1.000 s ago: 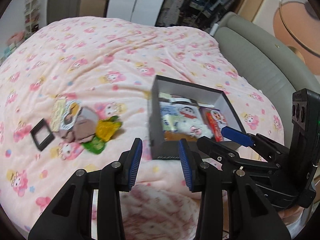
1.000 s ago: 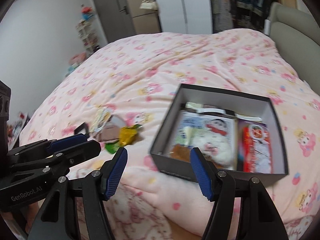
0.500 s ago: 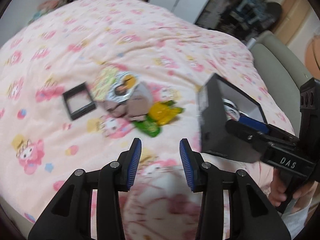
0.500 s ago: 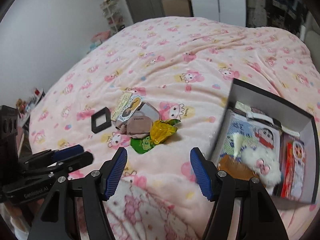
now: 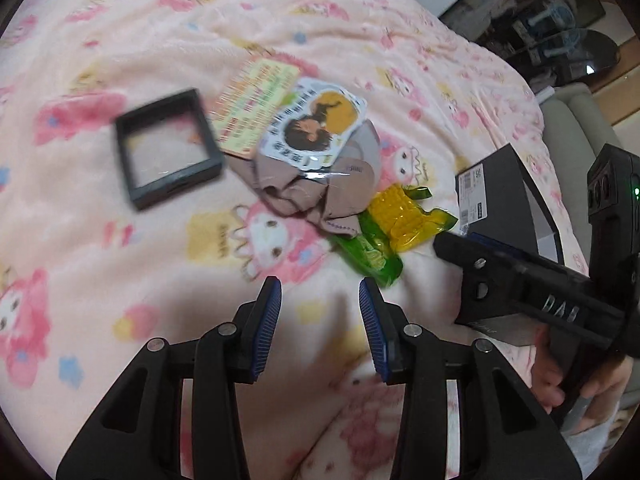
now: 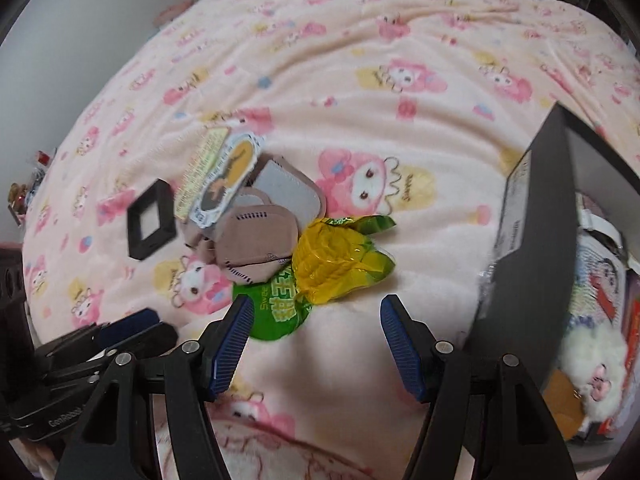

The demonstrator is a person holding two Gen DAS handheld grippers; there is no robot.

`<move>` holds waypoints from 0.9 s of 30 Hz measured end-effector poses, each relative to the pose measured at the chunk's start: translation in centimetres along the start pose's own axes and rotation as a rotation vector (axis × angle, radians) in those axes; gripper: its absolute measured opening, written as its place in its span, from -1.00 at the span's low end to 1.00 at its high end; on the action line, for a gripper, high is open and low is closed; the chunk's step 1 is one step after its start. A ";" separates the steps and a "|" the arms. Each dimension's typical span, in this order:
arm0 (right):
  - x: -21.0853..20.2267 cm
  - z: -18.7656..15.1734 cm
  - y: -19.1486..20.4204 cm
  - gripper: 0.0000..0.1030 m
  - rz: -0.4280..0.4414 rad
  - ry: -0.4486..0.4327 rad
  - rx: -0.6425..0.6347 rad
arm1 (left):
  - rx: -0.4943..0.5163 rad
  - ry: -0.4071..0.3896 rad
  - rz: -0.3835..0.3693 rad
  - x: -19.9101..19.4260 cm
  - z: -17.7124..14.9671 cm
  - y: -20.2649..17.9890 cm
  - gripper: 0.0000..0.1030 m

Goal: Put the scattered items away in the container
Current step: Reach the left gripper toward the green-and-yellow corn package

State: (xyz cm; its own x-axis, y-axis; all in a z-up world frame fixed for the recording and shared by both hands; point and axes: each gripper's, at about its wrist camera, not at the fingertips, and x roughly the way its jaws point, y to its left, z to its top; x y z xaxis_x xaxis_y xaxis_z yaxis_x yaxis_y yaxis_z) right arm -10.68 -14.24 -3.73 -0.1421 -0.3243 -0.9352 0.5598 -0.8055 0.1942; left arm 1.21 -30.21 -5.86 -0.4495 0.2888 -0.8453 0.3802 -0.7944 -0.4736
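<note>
- Left wrist view: left gripper (image 5: 320, 312), jaws parted at a moderate gap, nothing between them, over the pink cartoon-print blanket (image 5: 160, 260).
- Ahead and slightly right of its tips: yellow corn-shaped snack packet (image 5: 404, 216) lying on a green packet (image 5: 370, 252).
- Further ahead: crumpled beige mask (image 5: 320, 184), with a printed card (image 5: 316, 128) lying partly over it; a yellow leaflet (image 5: 256, 104) under the card's left edge.
- Ahead to the left: small black square frame (image 5: 168, 148), apart from the pile.
- To the right: right gripper (image 5: 456, 242) seen side-on, opening not discernible here; behind it the black box (image 5: 500, 196).
- Right wrist view: right gripper (image 6: 316, 344), jaws spread wide, empty.
- Just ahead of its tips: yellow packet (image 6: 336, 264) on green packet (image 6: 276, 308), the left fingertip (image 6: 236, 336) near the green one.
- Ahead-left: mask (image 6: 260, 244), card (image 6: 224, 180), frame (image 6: 150, 220).
- Right: box (image 6: 532, 240), holding a white plush toy (image 6: 592, 364) and printed packs.
- Lower left: left gripper (image 6: 132, 330).
</note>
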 end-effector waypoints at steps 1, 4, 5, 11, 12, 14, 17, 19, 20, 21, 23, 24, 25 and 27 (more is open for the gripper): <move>0.4 0.0 0.0 0.22 -0.002 0.007 -0.001 | -0.013 0.021 -0.042 0.7 0.4 0.1 -0.22; 1.6 0.0 -0.3 0.22 -0.008 0.030 0.008 | -0.041 0.072 -0.119 2.7 1.6 0.3 -0.22; 1.8 -0.1 -0.5 0.22 -0.013 0.028 0.019 | -0.046 0.082 -0.127 3.3 1.8 0.3 -0.22; 0.8 0.1 -2.1 0.22 -0.021 -0.051 0.108 | -0.140 0.182 -0.267 7.7 3.0 1.3 -0.77; 0.4 0.2 -2.1 0.22 -0.033 -0.063 0.114 | -0.150 0.195 -0.269 8.2 3.0 1.4 -0.93; -0.1 0.5 -2.0 0.22 -0.046 -0.083 0.102 | -0.150 0.172 -0.288 7.6 2.6 1.5 -0.97; -0.4 0.8 -2.3 0.22 -0.052 -0.089 0.096 | -0.131 0.110 -0.266 5.3 1.4 1.6 -0.99; 0.0 0.9 -2.2 0.22 -0.040 -0.066 0.083 | -0.123 0.079 -0.239 3.8 0.5 2.1 -0.99; 0.3 0.9 -2.1 0.22 -0.050 -0.056 0.074 | -0.125 0.070 -0.222 3.3 0.2 2.5 -0.99; 0.8 0.9 -1.8 0.22 -0.070 -0.039 0.052 | -0.125 0.066 -0.203 3.0 0.1 2.7 -0.99; 1.8 0.8 -1.6 0.22 -0.062 -0.008 0.033 | -0.116 0.054 -0.173 2.3 -0.3 2.9 -0.97; 2.7 0.8 -1.6 0.25 -0.004 0.025 0.045 | -0.110 0.055 -0.173 2.3 -0.4 2.9 -0.94; 3.5 0.7 -1.8 0.25 0.046 0.059 0.059 | -0.109 0.064 -0.169 2.6 -0.4 3.1 -0.93; 4.9 0.7 -2.6 0.25 0.109 0.101 0.122 | -0.128 0.085 -0.160 3.5 -0.1 3.5 -0.87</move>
State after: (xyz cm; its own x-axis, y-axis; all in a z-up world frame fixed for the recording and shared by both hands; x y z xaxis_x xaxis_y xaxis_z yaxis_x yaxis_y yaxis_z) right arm -13.40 -14.12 -8.58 -0.0005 -0.3665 -0.9304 0.4638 -0.8244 0.3245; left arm 1.10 -31.92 -10.51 -0.4444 0.4544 -0.7721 0.4111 -0.6623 -0.6264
